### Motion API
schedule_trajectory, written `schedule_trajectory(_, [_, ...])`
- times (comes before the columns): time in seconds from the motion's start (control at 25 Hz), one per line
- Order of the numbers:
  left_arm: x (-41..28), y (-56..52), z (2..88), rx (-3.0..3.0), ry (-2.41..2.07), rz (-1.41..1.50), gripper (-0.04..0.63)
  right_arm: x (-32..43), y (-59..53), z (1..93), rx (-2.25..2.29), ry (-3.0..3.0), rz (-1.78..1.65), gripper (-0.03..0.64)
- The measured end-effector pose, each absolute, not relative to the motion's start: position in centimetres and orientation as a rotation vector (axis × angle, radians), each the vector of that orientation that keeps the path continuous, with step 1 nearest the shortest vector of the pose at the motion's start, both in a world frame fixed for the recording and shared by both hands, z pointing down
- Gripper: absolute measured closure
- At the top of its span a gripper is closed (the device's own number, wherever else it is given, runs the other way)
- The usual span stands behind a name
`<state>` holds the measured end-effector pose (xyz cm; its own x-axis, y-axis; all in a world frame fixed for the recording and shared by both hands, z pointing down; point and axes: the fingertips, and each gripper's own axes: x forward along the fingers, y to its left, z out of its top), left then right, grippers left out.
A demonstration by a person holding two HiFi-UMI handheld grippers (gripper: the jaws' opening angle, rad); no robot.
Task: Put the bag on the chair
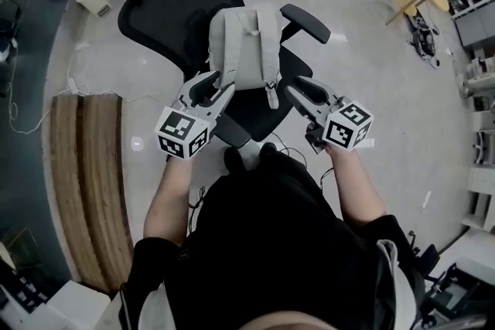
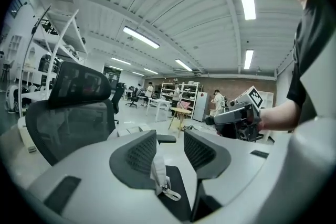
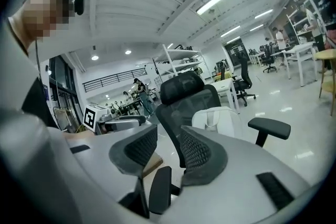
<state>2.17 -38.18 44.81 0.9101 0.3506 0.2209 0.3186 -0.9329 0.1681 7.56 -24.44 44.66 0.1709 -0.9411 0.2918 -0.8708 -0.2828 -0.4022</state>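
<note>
Head view: bag (image 1: 246, 50) is already on the chair (image 1: 166, 4). It stands upright on the seat, leaning against the chair's backrest, shoulder straps facing out. Left tongs (image 1: 214, 86) sit at the bag's lower left corner and right tongs (image 1: 303, 93) just off its lower right, both over the front part of the chair seat.

Left gripper view: jaws apart. A loose strap end (image 2: 159, 168) with its buckle hangs in the gap, close against the left-hand pad. It's not pinched from both sides; whether it actually touches that pad I can't tell from this angle.

Right gripper view: jaws apart, nothing between them. Only the chair's near armrest (image 3: 160, 189) and the floor show through the gap, with the bag on the seat beyond.

Step, as I read it: placement is done and this is release/clear-out. Neither pair of tongs carries the bag.

What the next move needs:
- Clear the left tongs off the strap end first. Jaws wide, straight pull toward the chair's front edge, so the buckle can't hook a pad and drag the bag forward.
- Right side is free to back off, but should miss the near armrest; a knock there could probably swing the chair.
- Then confirm the bag holds against the backrest on its own. It's soft and tall, so a slump off the chair seat is the likely failure.
</note>
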Motion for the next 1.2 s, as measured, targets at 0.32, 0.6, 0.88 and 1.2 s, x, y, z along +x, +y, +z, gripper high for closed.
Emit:
schedule_trajectory(0.32, [-0.4, -34.6, 42.2, 2.970, 0.513, 0.316, 0.473, 4.5, -22.8, 39.7, -2.282, 1.908, -0.570, 0.476])
schedule_trajectory(0.6, [-1.8, -28.5, 40.9, 2.984, 0.432, 0.347, 0.486, 3.2, -14.9, 36.5, -2.233, 2.001, -0.393, 0.532])
schedule_trajectory(0.88, [-4.3, -19.8, 36.8, 2.999, 0.353, 0.305, 0.505, 1.0, -4.9, 35.3, -2.275, 2.103, -0.293, 0.552])
schedule_trajectory(1.2, [-7.6, -14.8, 34.0, 3.067, 0.202, 0.330, 0.522, -0.4, 1.8, 35.0, -2.237, 2.061, -0.271, 0.569])
